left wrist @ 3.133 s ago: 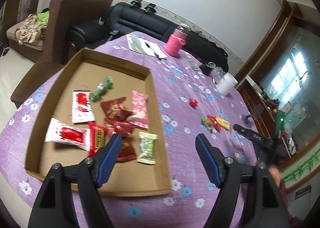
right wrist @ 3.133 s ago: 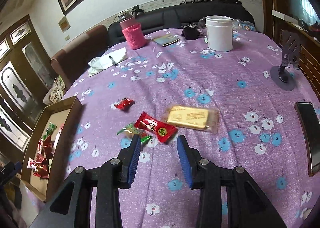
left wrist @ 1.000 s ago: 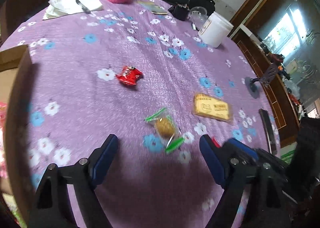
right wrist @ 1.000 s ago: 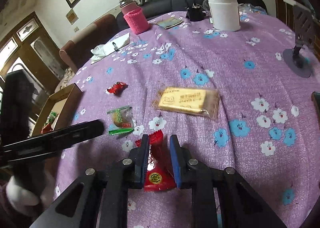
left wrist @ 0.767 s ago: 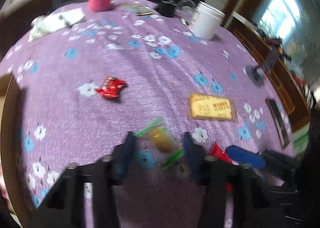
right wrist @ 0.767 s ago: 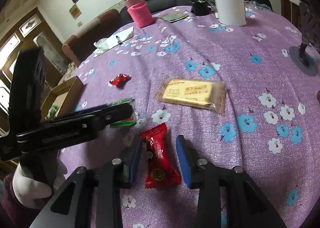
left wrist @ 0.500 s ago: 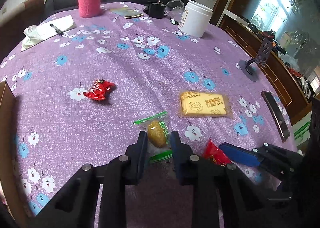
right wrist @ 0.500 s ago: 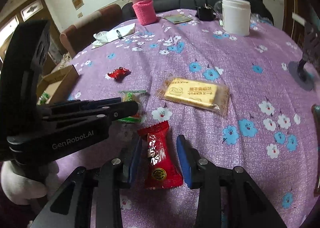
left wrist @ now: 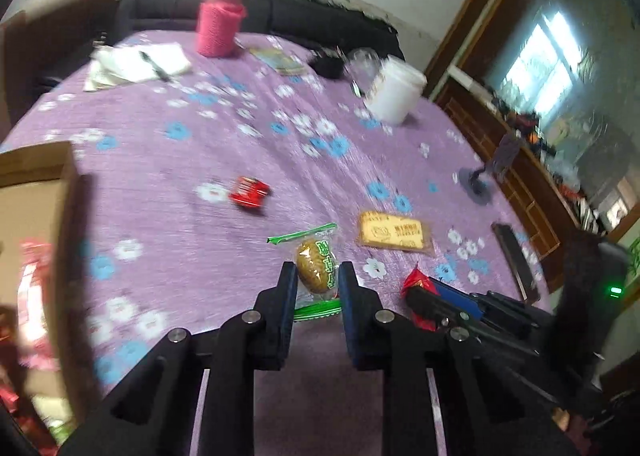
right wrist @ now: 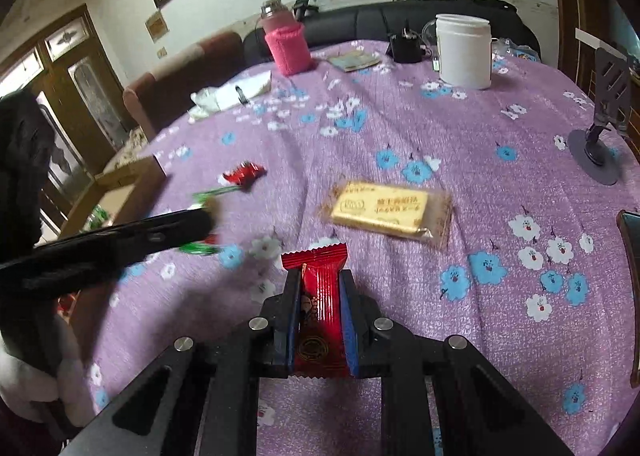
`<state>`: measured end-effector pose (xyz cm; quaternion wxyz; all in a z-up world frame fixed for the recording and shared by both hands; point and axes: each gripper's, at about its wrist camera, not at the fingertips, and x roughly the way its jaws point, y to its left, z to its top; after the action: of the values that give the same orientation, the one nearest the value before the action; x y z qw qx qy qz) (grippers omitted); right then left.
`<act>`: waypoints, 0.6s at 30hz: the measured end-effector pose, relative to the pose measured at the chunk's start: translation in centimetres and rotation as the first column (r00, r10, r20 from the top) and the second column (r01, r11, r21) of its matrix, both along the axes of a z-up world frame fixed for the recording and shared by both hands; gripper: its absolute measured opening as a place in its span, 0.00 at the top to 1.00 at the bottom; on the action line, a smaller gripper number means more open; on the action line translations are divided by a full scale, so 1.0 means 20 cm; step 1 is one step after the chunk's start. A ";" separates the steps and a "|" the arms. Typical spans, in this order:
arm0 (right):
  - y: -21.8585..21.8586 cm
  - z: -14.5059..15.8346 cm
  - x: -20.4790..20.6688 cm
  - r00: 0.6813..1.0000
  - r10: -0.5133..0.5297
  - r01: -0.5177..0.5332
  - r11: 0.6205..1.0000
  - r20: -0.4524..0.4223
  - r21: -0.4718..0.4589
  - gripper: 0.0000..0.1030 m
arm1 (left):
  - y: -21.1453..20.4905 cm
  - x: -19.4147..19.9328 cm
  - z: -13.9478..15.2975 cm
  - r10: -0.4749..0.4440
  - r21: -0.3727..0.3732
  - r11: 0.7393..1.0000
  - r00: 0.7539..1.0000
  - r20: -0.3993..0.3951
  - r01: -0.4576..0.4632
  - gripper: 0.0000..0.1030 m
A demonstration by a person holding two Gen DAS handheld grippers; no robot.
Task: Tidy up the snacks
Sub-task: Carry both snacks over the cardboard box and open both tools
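There are four snacks outside the box: two red packets (right wrist: 319, 308) (right wrist: 244, 173), one green-edged packet (left wrist: 316, 266) and one yellow biscuit pack (right wrist: 386, 210). One cardboard box (left wrist: 36, 192), one white jar (right wrist: 464, 50).

Purple tablecloth (right wrist: 400, 128) with blue and white flowers. Red wrapper (right wrist: 320, 308), clear green-edged packet (left wrist: 316, 264), yellow biscuit pack (right wrist: 384, 208), small red candy (left wrist: 249, 192), pink bottle sleeve (right wrist: 289, 49), white jar (right wrist: 464, 50), brown box (left wrist: 36, 184).

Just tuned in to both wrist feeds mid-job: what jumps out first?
Each hand-held gripper grips a snack: the left hand-held gripper is clamped on a green-edged clear packet with a brown pastry, the right hand-held gripper on a red foil snack packet. On the purple floral tablecloth beyond lie a yellow biscuit packet and a small red candy, with the cardboard box at the left edge.
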<state>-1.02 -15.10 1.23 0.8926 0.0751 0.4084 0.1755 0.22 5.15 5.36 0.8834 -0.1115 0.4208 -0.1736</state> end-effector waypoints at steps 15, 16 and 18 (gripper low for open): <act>0.35 0.20 -0.09 0.993 0.111 -0.111 0.994 0.045 0.010 0.81 | 0.96 -0.31 0.25 0.345 -0.047 0.939 0.933 0.098 -0.342 0.80; 0.41 0.22 -0.09 0.990 0.133 -0.134 0.991 0.045 0.012 0.81 | 0.99 -0.31 0.24 0.352 -0.043 0.936 0.931 0.096 -0.350 0.80; 0.51 0.25 -0.09 0.983 0.177 -0.178 0.984 0.041 0.019 0.81 | 1.06 -0.29 0.22 0.373 -0.034 0.928 0.924 0.082 -0.372 0.80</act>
<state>-2.79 -4.82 6.24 0.8804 0.0450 0.3940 0.2601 -5.54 26.35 9.76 0.9167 -0.1896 0.3516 -0.0112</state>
